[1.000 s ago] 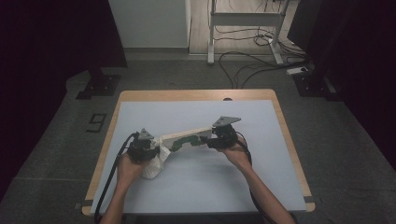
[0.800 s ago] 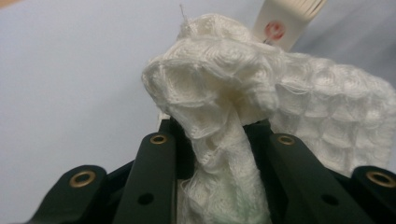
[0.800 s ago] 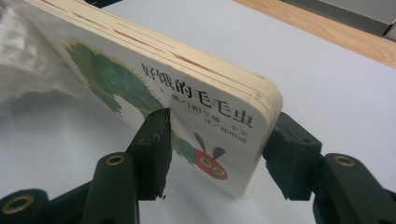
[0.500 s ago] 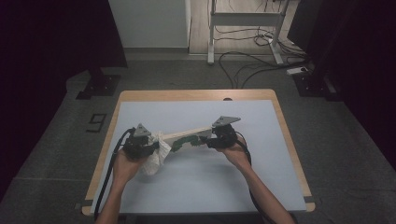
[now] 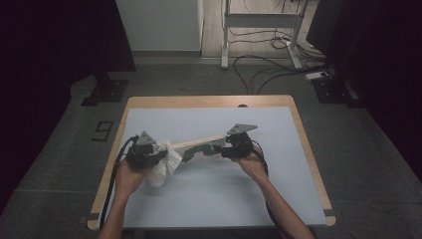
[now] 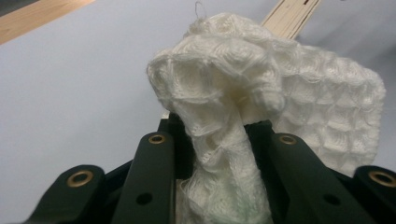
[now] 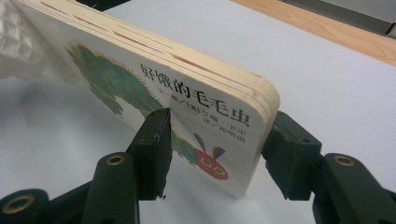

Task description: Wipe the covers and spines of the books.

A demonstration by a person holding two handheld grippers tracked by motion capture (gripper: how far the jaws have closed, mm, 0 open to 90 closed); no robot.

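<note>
While the right gripper (image 5: 230,149) clamps one end of the board book (image 7: 154,88) with a jaw on each cover, the left gripper (image 5: 149,158) has its jaws pinched tight on a bunched white knitted cloth (image 6: 243,107). And look where the book sits: lifted off the pale table (image 5: 209,199), tilted on edge, its long axis running straight from the right gripper across toward the left one. The far end of the book (image 5: 199,146) meets the cloth (image 5: 164,167), touching or as good as. So the cloth hand is the one nearest that free end, and any wipe, I'd judge, has to travel along that line, cloth sliding up the cover toward the right gripper, which holds the book steady.
</note>
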